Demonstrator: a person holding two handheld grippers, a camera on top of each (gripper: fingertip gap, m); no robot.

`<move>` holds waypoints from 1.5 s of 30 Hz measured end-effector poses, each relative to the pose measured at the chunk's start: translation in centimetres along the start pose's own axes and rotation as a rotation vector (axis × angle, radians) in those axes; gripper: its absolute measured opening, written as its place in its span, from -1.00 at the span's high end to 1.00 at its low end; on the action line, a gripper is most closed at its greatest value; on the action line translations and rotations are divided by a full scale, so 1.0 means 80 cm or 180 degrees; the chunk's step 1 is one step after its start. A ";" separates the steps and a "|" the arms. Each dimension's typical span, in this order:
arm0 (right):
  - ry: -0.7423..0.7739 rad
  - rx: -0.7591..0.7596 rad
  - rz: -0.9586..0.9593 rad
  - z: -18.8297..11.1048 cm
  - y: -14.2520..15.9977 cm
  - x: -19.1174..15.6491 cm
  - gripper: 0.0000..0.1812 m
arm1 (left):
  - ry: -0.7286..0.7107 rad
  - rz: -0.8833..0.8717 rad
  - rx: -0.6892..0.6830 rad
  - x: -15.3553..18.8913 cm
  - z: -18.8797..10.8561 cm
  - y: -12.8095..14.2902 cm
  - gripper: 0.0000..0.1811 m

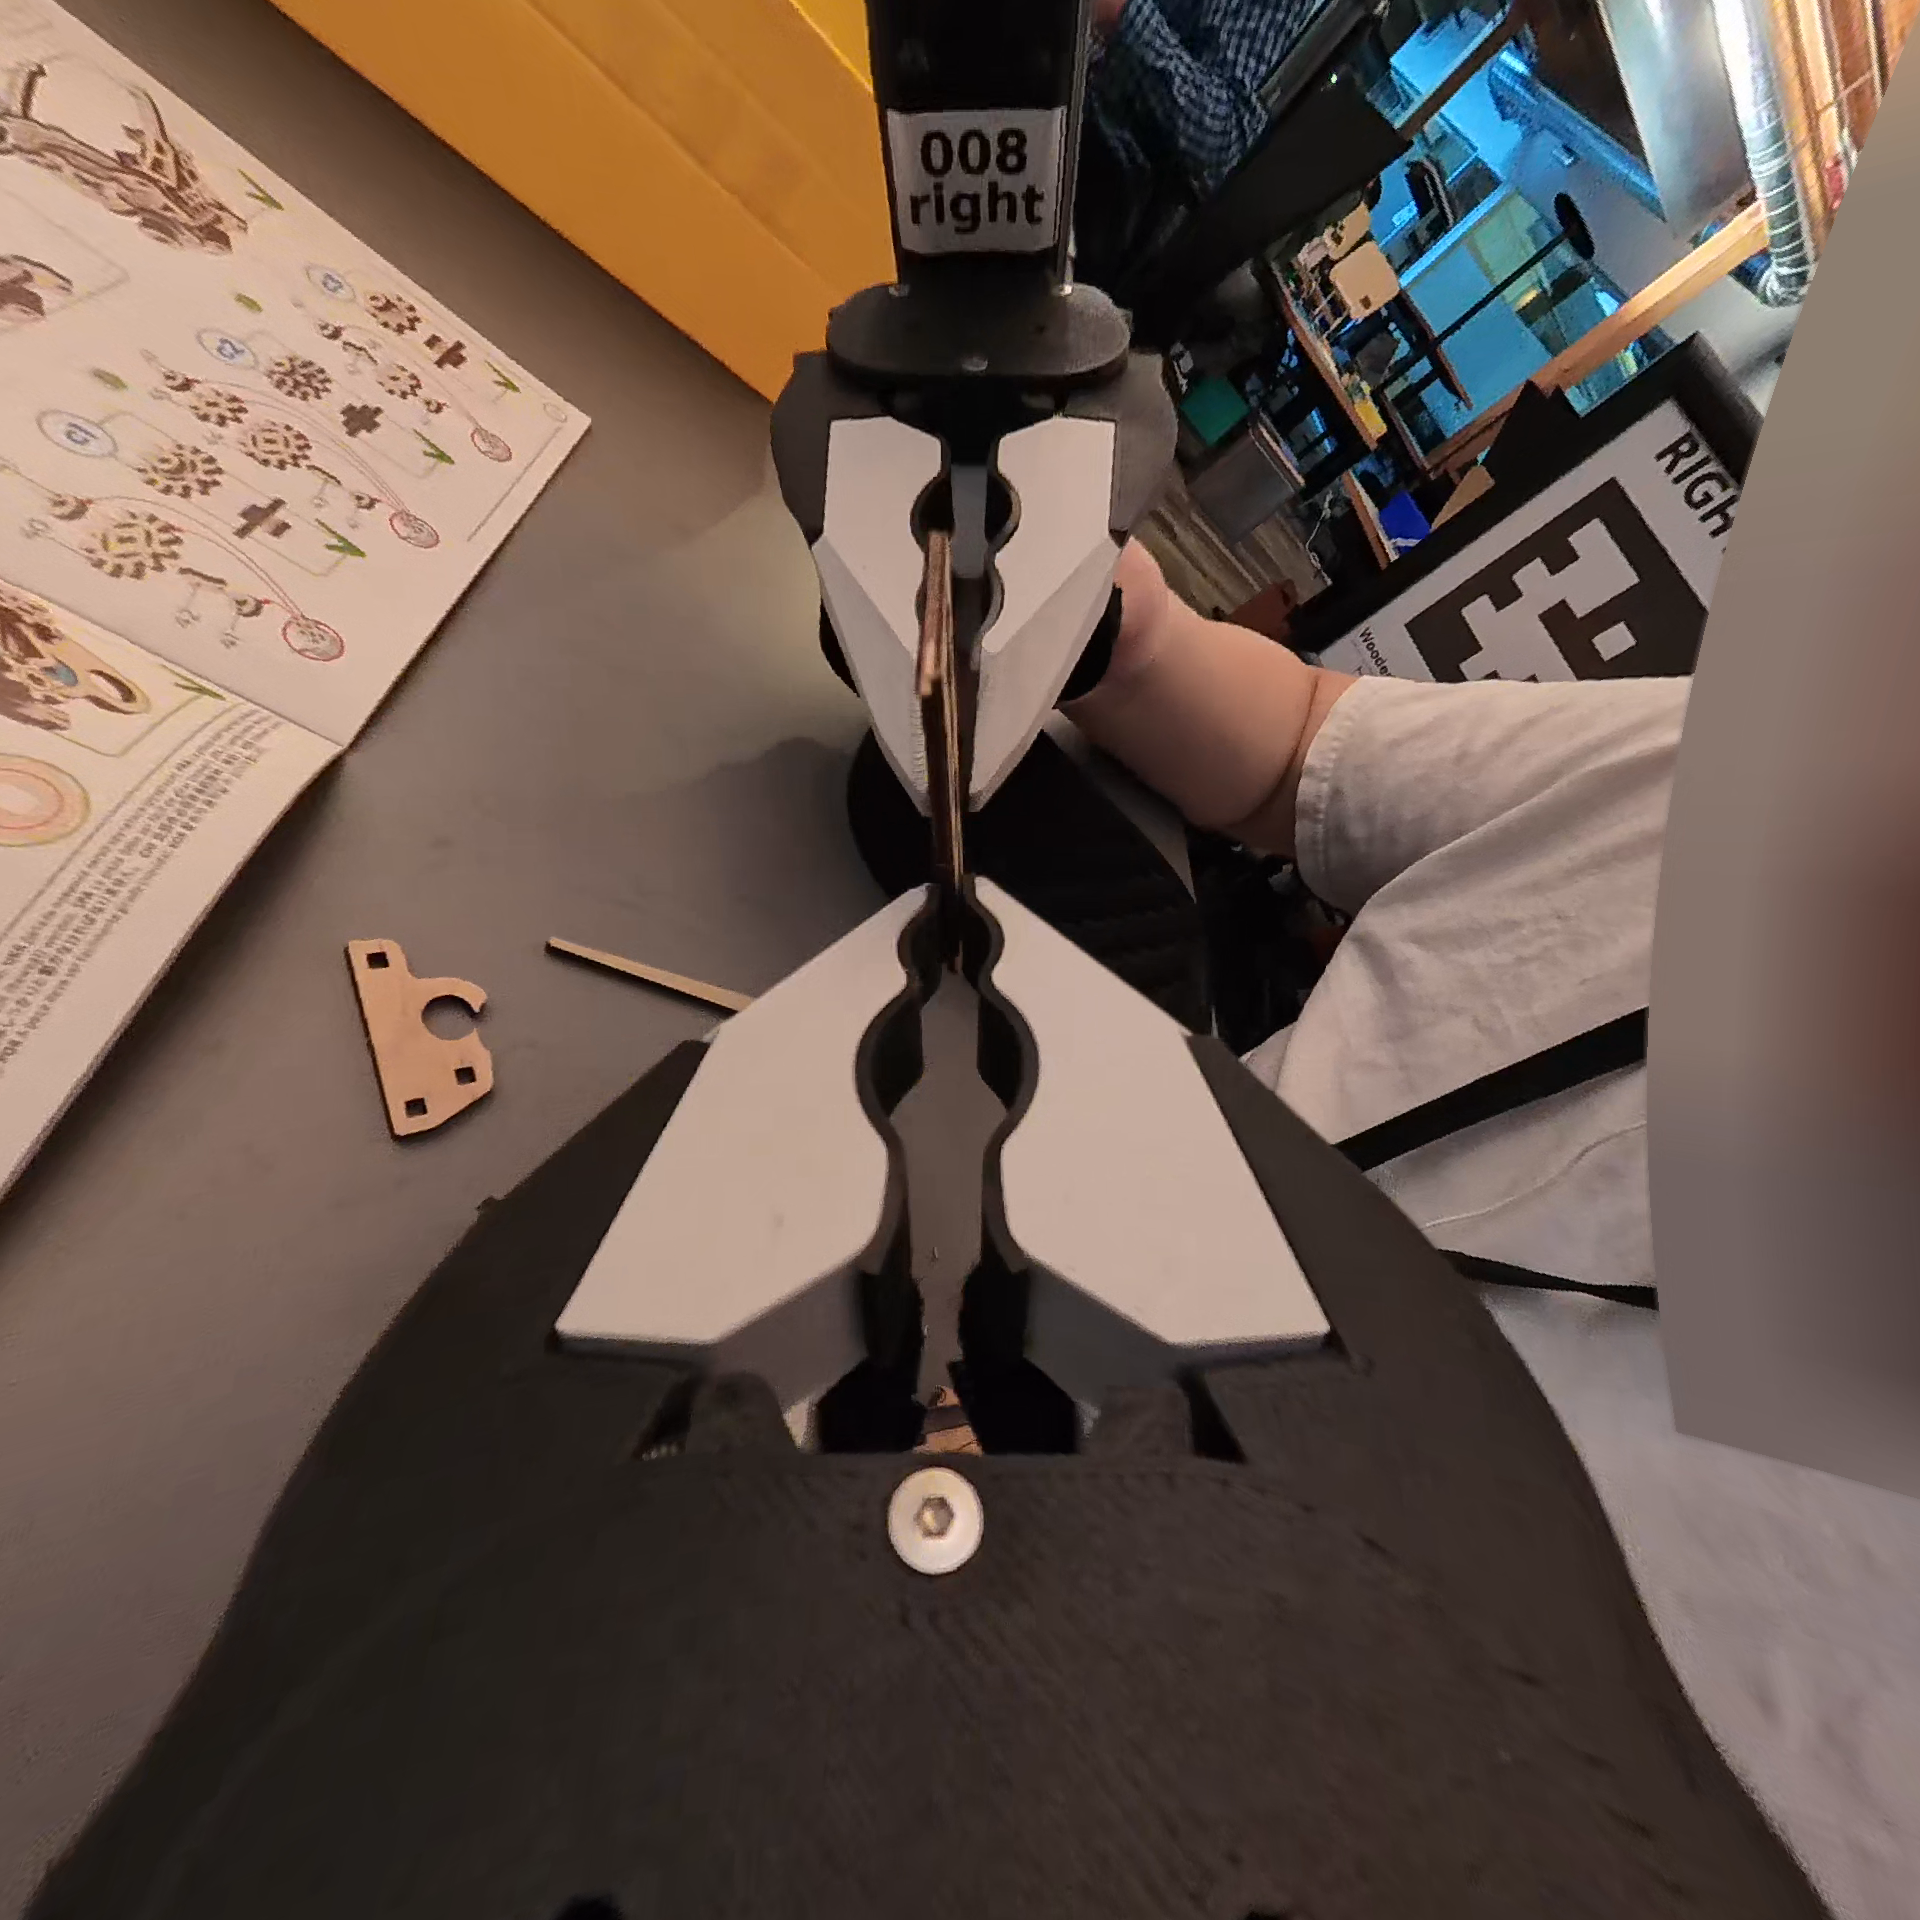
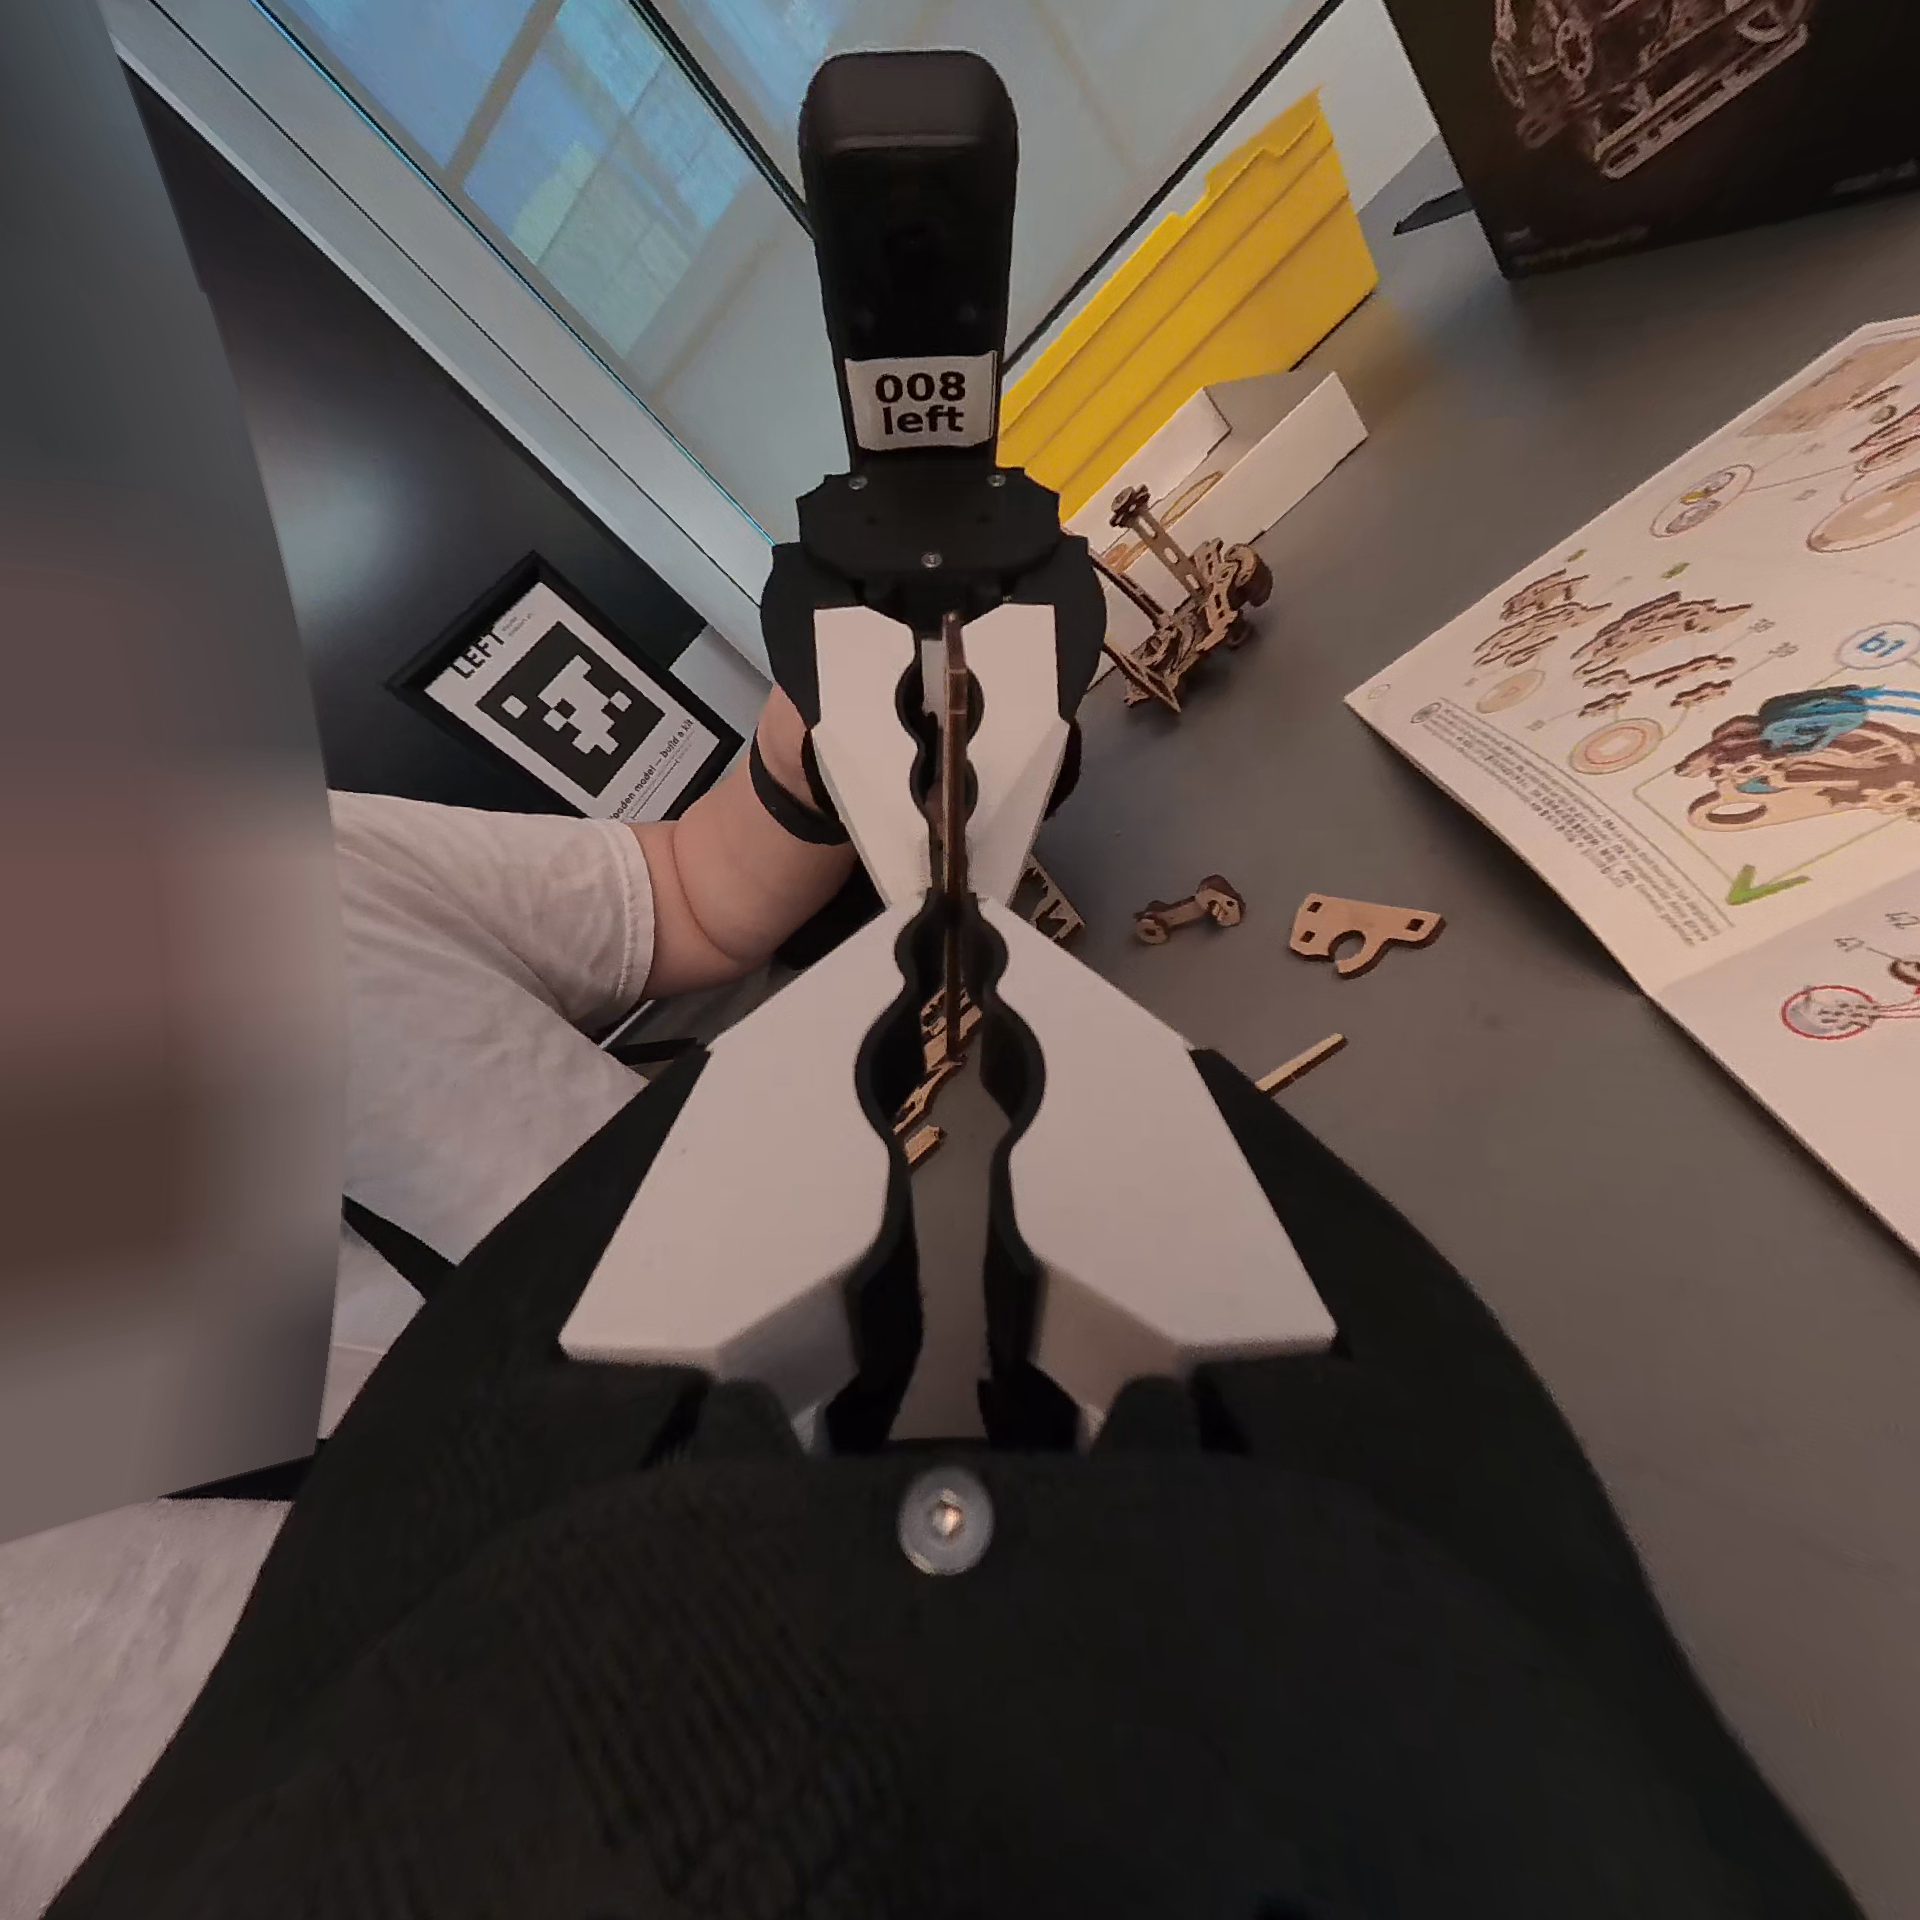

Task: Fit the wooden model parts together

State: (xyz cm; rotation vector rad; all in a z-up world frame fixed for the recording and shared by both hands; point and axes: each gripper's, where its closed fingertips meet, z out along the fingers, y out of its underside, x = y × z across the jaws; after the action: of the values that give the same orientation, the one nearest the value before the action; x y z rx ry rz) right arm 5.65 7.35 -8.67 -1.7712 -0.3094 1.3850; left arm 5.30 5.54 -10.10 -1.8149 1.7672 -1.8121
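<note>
My left gripper (image 1: 951,899) and right gripper (image 2: 951,909) face each other tip to tip above the grey table (image 1: 623,727). A thin flat wooden part (image 1: 940,727), seen edge-on, runs between the right gripper's white fingers and down into my left gripper's tips. In the right wrist view the thin part (image 2: 951,748) sits between the left gripper's fingers and reaches into the right one's. Both grippers are shut on it. I cannot tell if it is one part or two joined. A cut-out wooden piece (image 2: 930,1101) shows through the right finger gap.
A notched wooden plate (image 1: 421,1039) (image 2: 1361,930), a thin stick (image 1: 644,971) (image 2: 1299,1060) and a small sub-assembly (image 2: 1190,914) lie on the table. A part-built model (image 2: 1184,613), instruction sheet (image 1: 208,520) (image 2: 1662,779), yellow bin (image 2: 1195,312) and a person's sleeved arm (image 1: 1455,883) are nearby.
</note>
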 end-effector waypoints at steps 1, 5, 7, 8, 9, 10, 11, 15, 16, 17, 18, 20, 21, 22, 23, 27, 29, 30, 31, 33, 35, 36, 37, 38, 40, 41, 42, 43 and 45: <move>-0.0011 0.0021 0.0016 0.000 -0.001 0.000 1.00 | -0.0007 0.0001 0.0020 0.000 -0.001 -0.001 1.00; -0.0114 0.0108 0.0130 -0.002 -0.004 0.000 1.00 | 0.0046 -0.0109 0.0131 0.000 -0.004 -0.007 1.00; -0.0145 0.0140 0.0180 -0.002 -0.005 0.002 1.00 | 0.0041 -0.0126 0.0158 -0.001 -0.004 -0.008 1.00; -0.0157 0.0146 0.0202 -0.002 -0.005 0.002 1.00 | 0.0032 -0.0128 0.0163 -0.001 -0.005 -0.009 1.00; -0.0159 0.0141 0.0229 -0.002 -0.004 0.003 1.00 | 0.0022 -0.0131 0.0185 -0.002 -0.006 -0.010 1.00; -0.0163 0.0142 0.0256 -0.002 -0.004 0.004 0.96 | 0.0024 -0.0139 0.0222 -0.002 -0.007 -0.012 1.00; -0.0182 0.0152 0.0278 -0.003 -0.005 0.004 0.95 | 0.0036 -0.0151 0.0263 -0.001 -0.009 -0.015 1.00; -0.0204 0.0175 0.0309 -0.004 -0.006 0.004 0.95 | 0.0070 -0.0188 0.0293 -0.001 -0.010 -0.016 1.00; -0.0202 0.0163 0.0302 -0.003 -0.005 0.004 0.95 | 0.0083 -0.0195 0.0282 0.000 -0.008 -0.015 1.00; -0.0193 0.0146 0.0291 -0.003 -0.004 0.004 0.95 | 0.0087 -0.0196 0.0279 0.000 -0.007 -0.015 1.00; -0.0185 0.0133 0.0279 -0.002 -0.004 0.003 0.95 | 0.0086 -0.0193 0.0269 0.000 -0.005 -0.014 1.00; -0.0202 0.0117 0.0267 -0.002 -0.002 0.001 1.00 | 0.0067 -0.0177 0.0239 -0.001 -0.003 -0.012 1.00; -0.0192 0.0106 0.0266 -0.001 -0.002 0.001 1.00 | 0.0067 -0.0169 0.0225 0.000 -0.003 -0.011 1.00; -0.0191 0.0096 0.0260 -0.002 -0.002 0.001 1.00 | 0.0072 -0.0167 0.0227 0.000 -0.003 -0.011 1.00; -0.0192 0.0103 0.0247 -0.002 -0.002 0.001 1.00 | 0.0088 -0.0168 0.0242 0.000 -0.003 -0.011 1.00; -0.0148 0.0081 0.0199 -0.003 -0.001 0.002 1.00 | 0.0103 -0.0156 0.0242 -0.001 -0.001 -0.011 1.00; -0.0143 0.0090 0.0195 -0.003 -0.002 0.002 1.00 | 0.0108 -0.0152 0.0261 -0.001 -0.002 -0.012 1.00; -0.0139 0.0084 0.0195 -0.003 -0.002 0.002 1.00 | 0.0112 -0.0147 0.0263 0.000 -0.002 -0.012 0.99; -0.0135 0.0077 0.0194 -0.003 -0.001 0.003 1.00 | 0.0109 -0.0141 0.0259 0.000 -0.002 -0.012 0.97; -0.0133 0.0074 0.0189 -0.002 -0.001 0.002 1.00 | 0.0078 -0.0129 0.0239 -0.002 -0.002 -0.011 0.92; -0.0134 0.0074 0.0188 -0.003 -0.001 0.002 1.00 | 0.0043 -0.0114 0.0219 -0.004 -0.002 -0.010 0.91; -0.0133 0.0072 0.0189 -0.003 -0.001 0.002 1.00 | 0.0004 -0.0112 0.0196 -0.007 -0.002 -0.009 0.91; -0.0124 0.0060 0.0188 -0.002 0.000 0.003 1.00 | -0.0024 -0.0093 0.0176 -0.008 -0.002 -0.007 0.89; -0.0128 0.0059 0.0186 -0.002 0.000 0.003 1.00 | -0.0018 -0.0076 0.0168 -0.008 -0.002 -0.007 0.90; -0.0128 0.0053 0.0185 -0.002 0.000 0.002 1.00 | 0.0023 -0.0075 0.0170 -0.005 -0.003 -0.008 0.91; -0.0128 0.0052 0.0184 -0.002 0.000 0.002 1.00 | 0.0044 -0.0075 0.0185 -0.004 -0.003 -0.008 0.92; -0.0130 0.0049 0.0185 -0.002 0.001 0.002 1.00 | 0.0062 -0.0079 0.0202 -0.003 -0.003 -0.009 0.96; -0.0123 0.0047 0.0184 -0.002 0.001 0.003 1.00 | 0.0088 -0.0088 0.0211 -0.002 -0.003 -0.009 1.00; -0.0118 0.0056 0.0198 -0.002 0.000 0.004 1.00 | 0.0074 -0.0126 0.0220 -0.003 -0.002 -0.009 1.00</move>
State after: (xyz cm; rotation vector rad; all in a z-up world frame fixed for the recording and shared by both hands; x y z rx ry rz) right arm 5.91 7.44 -8.90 -1.7554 -0.2632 1.4617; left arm 5.76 6.11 -9.71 -1.8236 1.6653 -1.8911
